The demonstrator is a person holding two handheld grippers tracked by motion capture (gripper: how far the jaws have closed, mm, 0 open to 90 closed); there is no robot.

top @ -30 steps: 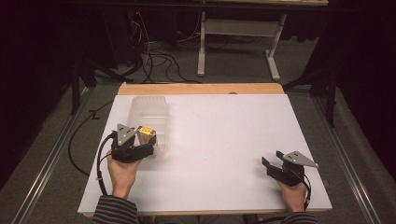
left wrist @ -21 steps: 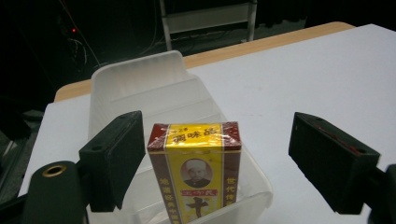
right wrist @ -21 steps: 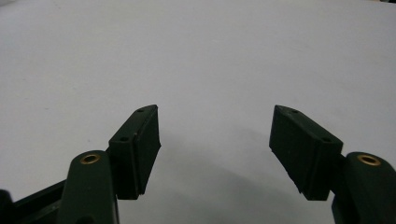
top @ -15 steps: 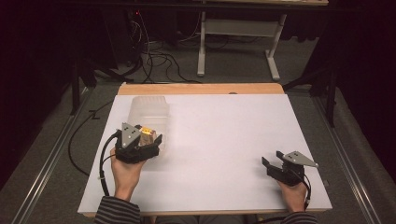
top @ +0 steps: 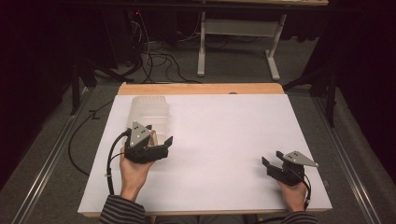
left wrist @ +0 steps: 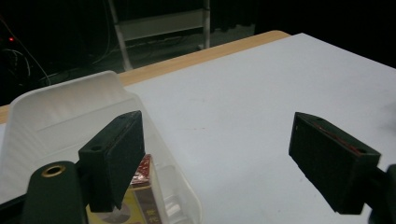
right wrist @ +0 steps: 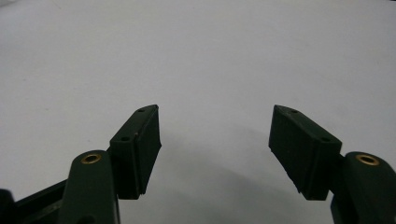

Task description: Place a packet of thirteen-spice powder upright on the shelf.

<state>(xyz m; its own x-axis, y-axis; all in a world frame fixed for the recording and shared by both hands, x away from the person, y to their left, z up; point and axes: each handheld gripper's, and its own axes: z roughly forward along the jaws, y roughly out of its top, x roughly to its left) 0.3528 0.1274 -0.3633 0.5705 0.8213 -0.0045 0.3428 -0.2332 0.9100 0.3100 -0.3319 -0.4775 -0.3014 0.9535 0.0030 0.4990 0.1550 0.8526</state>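
Translucent plastic marks the one container [top: 148, 115] at the left-centre of the high view, where my left gripper [top: 159, 145], jaws spread wide and holding nothing, has swung rightward off it since half a second ago. My right gripper [top: 272, 159], equally open and empty, has stayed at the lower right on the white table [top: 224, 140]. Two grippers, one container; the reddish-yellow packet [left wrist: 142, 189] inside it is partly hidden behind a jaw, its print unreadable.

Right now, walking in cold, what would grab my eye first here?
Probably the translucent plastic container at the white table's left, a small printed box inside it. The left gripper hovers at its near end, jaws wide open. The right gripper rests open near the table's front right.
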